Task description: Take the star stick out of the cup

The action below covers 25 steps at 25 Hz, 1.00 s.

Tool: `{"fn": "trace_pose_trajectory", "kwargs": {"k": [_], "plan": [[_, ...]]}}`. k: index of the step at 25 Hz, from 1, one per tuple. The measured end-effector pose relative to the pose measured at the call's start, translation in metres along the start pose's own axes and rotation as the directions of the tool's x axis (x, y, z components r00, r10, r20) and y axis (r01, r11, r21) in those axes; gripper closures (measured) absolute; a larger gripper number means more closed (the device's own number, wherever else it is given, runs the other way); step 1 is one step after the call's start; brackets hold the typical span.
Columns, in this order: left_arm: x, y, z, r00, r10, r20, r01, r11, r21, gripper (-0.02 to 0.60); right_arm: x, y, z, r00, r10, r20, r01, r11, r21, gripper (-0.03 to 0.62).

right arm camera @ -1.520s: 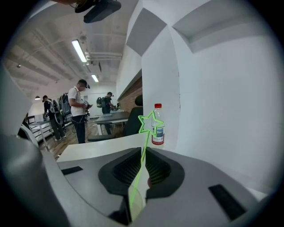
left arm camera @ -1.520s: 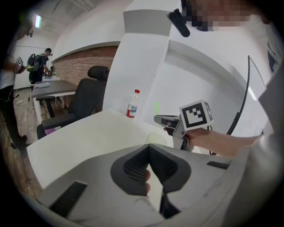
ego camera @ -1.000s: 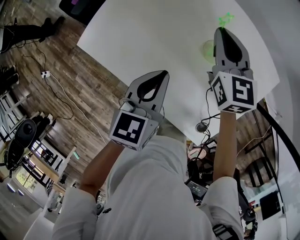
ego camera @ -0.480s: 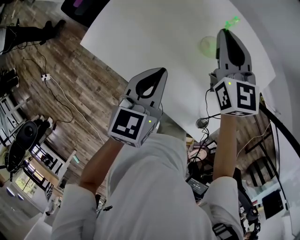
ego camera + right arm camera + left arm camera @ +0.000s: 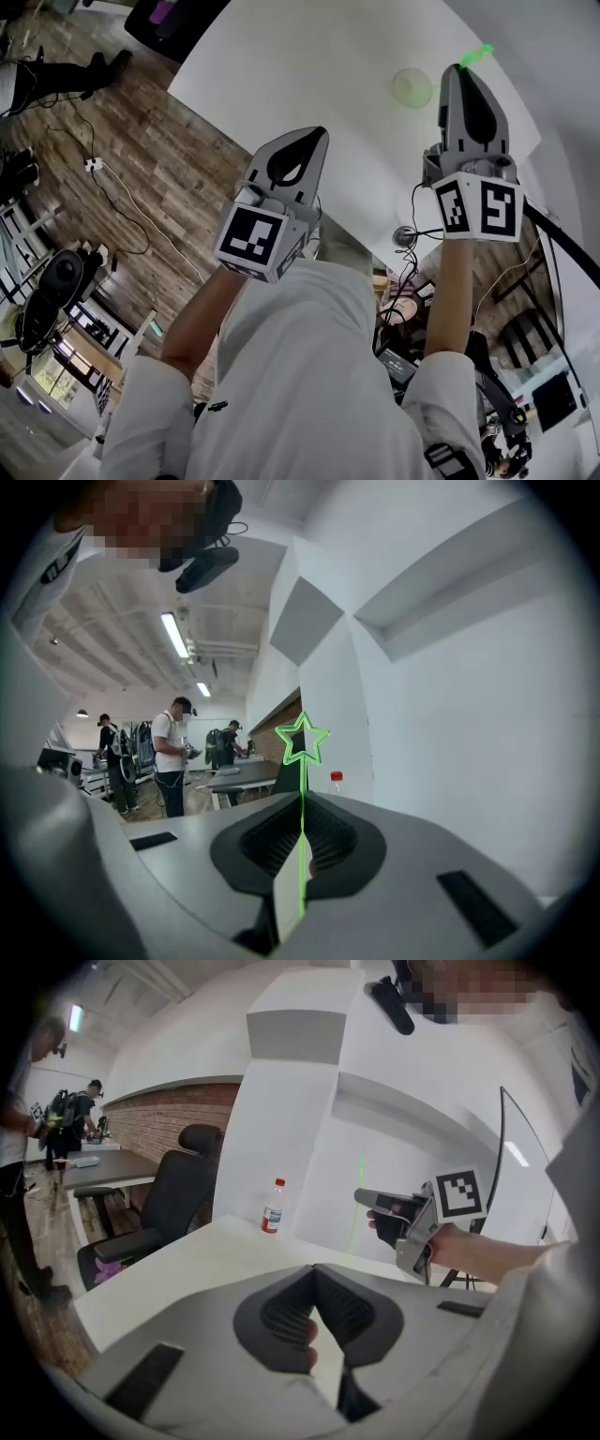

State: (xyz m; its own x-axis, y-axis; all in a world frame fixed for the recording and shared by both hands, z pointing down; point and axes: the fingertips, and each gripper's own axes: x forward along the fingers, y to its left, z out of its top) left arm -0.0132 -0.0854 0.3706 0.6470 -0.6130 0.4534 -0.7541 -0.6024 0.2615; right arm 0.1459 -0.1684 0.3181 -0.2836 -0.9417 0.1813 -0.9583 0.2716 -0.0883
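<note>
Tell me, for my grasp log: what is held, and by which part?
Right gripper pinches the star stick by its stem, below the star; left gripper is empty.

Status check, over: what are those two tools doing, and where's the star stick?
Right tool shut on star stick, held upright. Left tool shut, empty. Stick outside cup. Nothing blocking.
</note>
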Motion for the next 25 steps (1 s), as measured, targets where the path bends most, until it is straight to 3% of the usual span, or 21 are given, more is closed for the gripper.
{"fn": "trace_pose_trajectory", "kwargs": {"k": [25], "plan": [[-0.036,0.001,0.055,0.996,-0.06,0.073,0.056,0.997,0.051,0.588,-0.098,0.019,0.057,0.997,-0.075,0.029,0.076,0.997,-0.018,0.582]]}}
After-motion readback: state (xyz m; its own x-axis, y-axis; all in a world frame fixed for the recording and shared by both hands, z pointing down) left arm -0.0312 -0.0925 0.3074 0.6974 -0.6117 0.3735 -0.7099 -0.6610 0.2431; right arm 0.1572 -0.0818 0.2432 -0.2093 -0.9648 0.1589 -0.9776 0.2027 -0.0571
